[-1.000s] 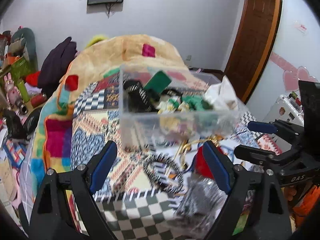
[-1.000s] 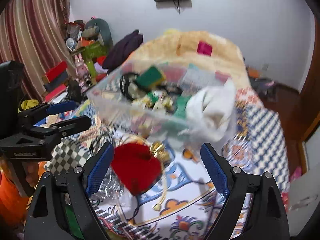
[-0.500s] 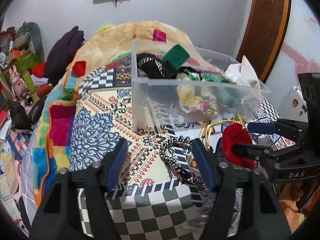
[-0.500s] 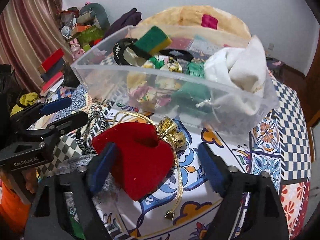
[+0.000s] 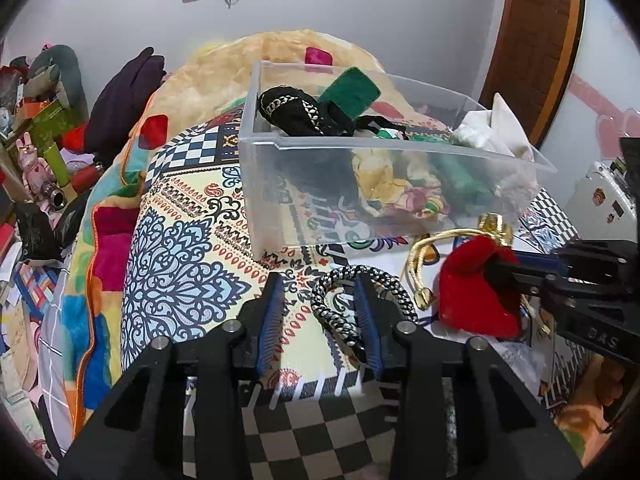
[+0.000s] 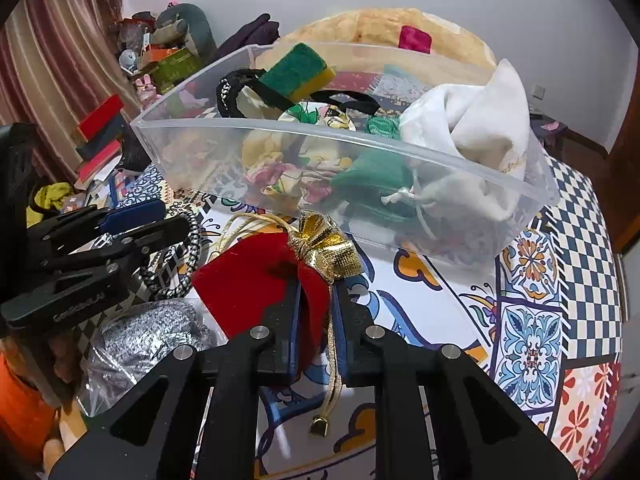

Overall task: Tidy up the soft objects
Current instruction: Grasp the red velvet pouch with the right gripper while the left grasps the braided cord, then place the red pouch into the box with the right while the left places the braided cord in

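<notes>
The right gripper [image 6: 314, 304] is clamped on a red velvet drawstring pouch [image 6: 256, 284] lying on the patterned bedspread [image 6: 528, 320], just before a clear plastic bin [image 6: 280, 152]. The left gripper [image 5: 320, 312], partly closed, straddles a black-and-white braided cord loop [image 5: 332, 308].

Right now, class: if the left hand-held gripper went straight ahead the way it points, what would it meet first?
Probably the clear plastic bin: the left hand-held gripper, part-closed around the braided band, points at its near wall. Depth is uncertain.
</notes>
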`<state>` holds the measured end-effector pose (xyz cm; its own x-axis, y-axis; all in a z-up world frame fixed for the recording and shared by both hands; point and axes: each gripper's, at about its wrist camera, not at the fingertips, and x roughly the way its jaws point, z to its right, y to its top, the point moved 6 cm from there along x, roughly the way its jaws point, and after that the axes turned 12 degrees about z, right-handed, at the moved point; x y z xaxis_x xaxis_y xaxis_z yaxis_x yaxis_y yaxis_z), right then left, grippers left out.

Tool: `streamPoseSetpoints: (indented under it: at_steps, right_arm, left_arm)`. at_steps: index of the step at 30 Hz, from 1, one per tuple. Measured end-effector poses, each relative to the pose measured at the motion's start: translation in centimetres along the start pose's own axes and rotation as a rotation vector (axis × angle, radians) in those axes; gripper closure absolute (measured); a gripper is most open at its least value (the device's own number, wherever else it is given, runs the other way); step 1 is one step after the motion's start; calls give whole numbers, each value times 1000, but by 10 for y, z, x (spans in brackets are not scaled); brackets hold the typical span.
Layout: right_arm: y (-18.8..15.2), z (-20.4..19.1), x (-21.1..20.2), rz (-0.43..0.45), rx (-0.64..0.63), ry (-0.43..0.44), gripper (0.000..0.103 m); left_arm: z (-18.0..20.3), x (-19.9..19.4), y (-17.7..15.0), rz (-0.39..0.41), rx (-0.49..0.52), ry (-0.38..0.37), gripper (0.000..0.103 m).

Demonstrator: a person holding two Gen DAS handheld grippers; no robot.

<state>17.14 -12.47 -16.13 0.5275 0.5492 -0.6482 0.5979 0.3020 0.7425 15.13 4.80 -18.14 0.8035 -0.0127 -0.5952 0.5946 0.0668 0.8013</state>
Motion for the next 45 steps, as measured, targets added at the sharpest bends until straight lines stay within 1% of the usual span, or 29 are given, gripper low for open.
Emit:
streamPoseSetpoints:
  at_steps: [1,2,3,4,10,13,20,25,29,33,37,41,45]
  right_arm:
    - [0,0,-2,6,-4,-2,91]
    - [1,0,-5,17,-10,-3,92]
    - [1,0,-8,27,-13,-3,92]
    - [2,0,-11,37,-13,-2,92]
    - [6,0,-33,95,-16,17,93]
    - [12,-6,-40,124,-19,26,93]
    - [43,-4,-65,228,-29,-2,93]
    - [70,0,-72,291,-26,-30,93]
    - [91,5,-68,331,-18,-48,93]
    - [100,8,-54,331,-13,-69,93]
    - [100,13,-29,288,-5,-98,93]
    - [93,20,-4,226,4,-114,93]
    - [86,22,6,186,-17,-131,92]
  left_arm:
    - [0,0,0,2,2,8,73]
    - [-1,1,0,3,3,10,80]
    - [0,1,0,-1,-1,-2,94]
    - [0,2,-1,-8,-5,-10,95]
    - [1,-8,-3,-5,-20,-39,97]
    - [3,-19,2,29,3,-25,97]
    - [8,-48,38,131,3,-51,97]
    - [11,-54,69,187,14,-55,97]
    - [13,-52,88,219,22,-46,97]
    - [13,-41,104,224,9,-56,97]
    - [9,-19,114,211,14,-25,97]
    - [4,3,114,179,17,5,97]
    - [3,24,109,145,27,29,97]
